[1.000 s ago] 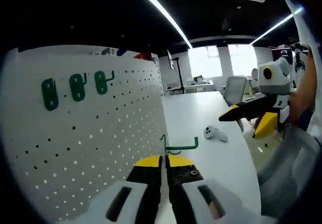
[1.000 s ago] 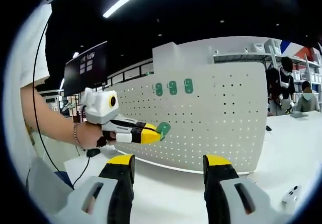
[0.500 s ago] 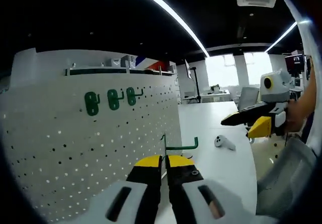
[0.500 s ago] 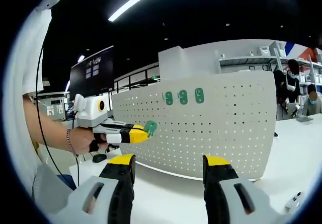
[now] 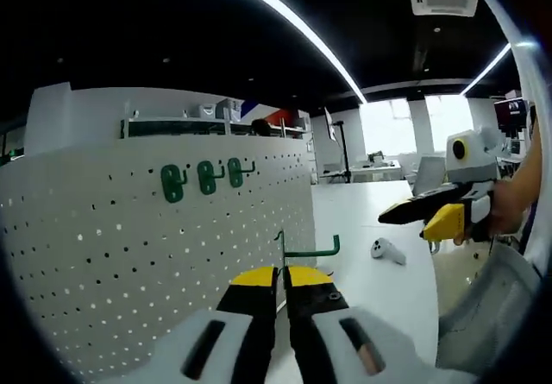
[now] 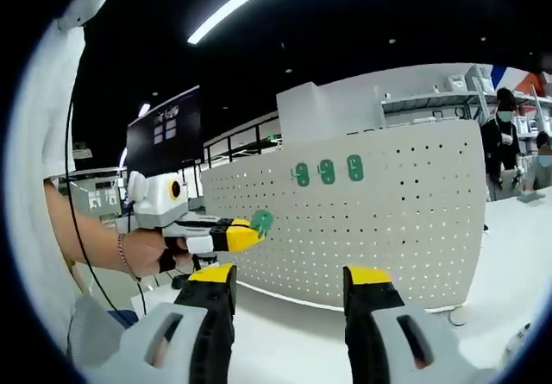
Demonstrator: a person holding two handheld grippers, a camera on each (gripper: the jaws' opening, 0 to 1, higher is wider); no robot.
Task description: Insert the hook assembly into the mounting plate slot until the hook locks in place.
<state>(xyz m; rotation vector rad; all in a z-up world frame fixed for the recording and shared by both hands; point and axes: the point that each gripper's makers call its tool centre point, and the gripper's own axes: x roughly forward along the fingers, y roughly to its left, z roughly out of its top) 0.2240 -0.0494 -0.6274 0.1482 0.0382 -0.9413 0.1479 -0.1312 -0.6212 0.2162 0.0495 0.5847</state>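
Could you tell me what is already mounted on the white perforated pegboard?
Three green hooks hang in a row high on the white perforated pegboard. Their clips behind the board are hidden.

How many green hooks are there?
4. Three hang in a row on the pegboard. The fourth hook is held in the left gripper. Others may be hidden.

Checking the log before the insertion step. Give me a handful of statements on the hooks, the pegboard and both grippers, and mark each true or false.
1. The left gripper is shut on a green hook. True.
2. The right gripper holds a hook. False: its jaws stand apart with nothing between them.
3. Three green hooks already hang on the white pegboard. True.
4. The held hook is seated in the pegboard. False: it is apart from the board.
5. A white controller lies on the table. True.
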